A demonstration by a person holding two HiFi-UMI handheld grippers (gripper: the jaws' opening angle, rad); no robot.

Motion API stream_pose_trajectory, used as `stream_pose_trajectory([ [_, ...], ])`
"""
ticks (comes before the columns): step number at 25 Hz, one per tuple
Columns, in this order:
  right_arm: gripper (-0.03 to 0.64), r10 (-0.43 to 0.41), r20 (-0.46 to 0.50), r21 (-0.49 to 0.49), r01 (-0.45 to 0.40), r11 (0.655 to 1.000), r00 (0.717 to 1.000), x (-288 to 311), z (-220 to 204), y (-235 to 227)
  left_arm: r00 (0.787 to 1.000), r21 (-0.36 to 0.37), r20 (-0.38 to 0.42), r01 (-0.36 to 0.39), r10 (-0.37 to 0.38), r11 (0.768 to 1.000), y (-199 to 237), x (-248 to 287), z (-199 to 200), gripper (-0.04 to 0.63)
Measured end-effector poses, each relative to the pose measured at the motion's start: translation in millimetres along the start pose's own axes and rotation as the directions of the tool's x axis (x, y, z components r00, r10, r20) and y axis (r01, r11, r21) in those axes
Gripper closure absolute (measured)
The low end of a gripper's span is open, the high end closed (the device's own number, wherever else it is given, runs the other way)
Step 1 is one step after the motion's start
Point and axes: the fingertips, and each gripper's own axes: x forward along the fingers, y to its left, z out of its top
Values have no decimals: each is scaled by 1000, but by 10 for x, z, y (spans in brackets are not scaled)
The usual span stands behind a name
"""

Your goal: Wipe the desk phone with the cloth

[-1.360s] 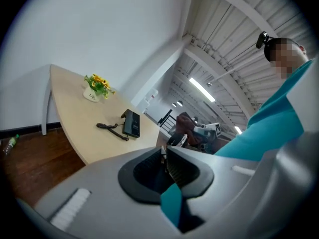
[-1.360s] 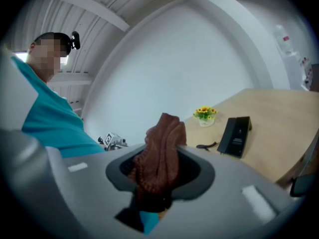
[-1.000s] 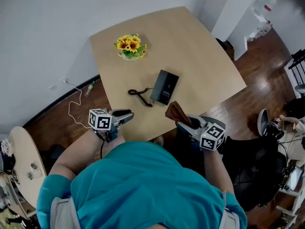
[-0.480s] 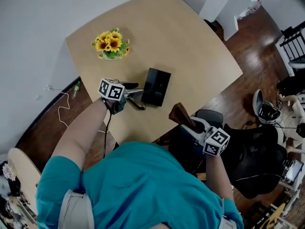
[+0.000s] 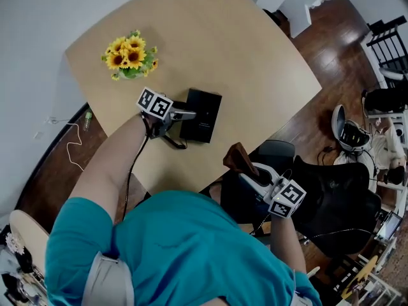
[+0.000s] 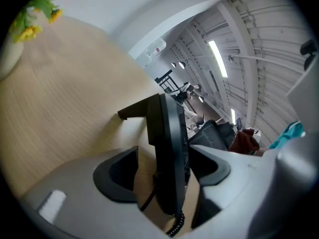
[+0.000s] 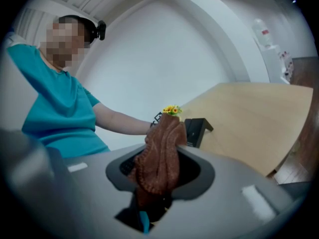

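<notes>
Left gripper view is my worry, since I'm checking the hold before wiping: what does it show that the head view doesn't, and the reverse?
Only the left gripper view: the left claw up close. Its jaws have just been opening, and the desk phone stands edge-on between them with a gap at each pad. Only the head view: the marker cube on that claw and a white cable on the floor. Both: the phone, the sunflowers, the wooden table and the brown cloth.

Black desk phone [image 5: 203, 113] with coiled cord; bunched brown cloth [image 5: 237, 159].
</notes>
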Motion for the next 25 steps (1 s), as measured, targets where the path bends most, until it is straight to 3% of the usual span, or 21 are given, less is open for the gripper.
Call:
stream_pose_trajectory([
  [2,489,-3,0,9,3,1000,1000,-10,-18,-71,999,-22,-3,40,-40,999,4,73,-38,291],
  [5,489,-2,-2,20,2,1000,1000,-11,-29,-146,994,-30,33,108,-107,994,-69,93,-55,405],
  [12,489,-6,-7,22,6,1000,1000,19,-29,-180,982,2,83,170,-169,985,-143,31,-94,422],
  [16,489,-16,-13,-20,16,1000,1000,76,65,-207,975,23,72,208,-210,978,-312,-58,-113,430],
  [21,489,-49,-58,-243,33,970,997,250,351,-224,960,-33,55,276,-273,961,-729,-175,-136,430],
  [23,490,-80,-88,-385,40,922,993,365,537,-214,961,-58,73,273,-268,960,-887,-235,-109,430],
  [25,489,-121,-114,-524,43,850,986,487,723,-199,959,-72,94,274,-267,959,-1047,-301,-86,431],
])
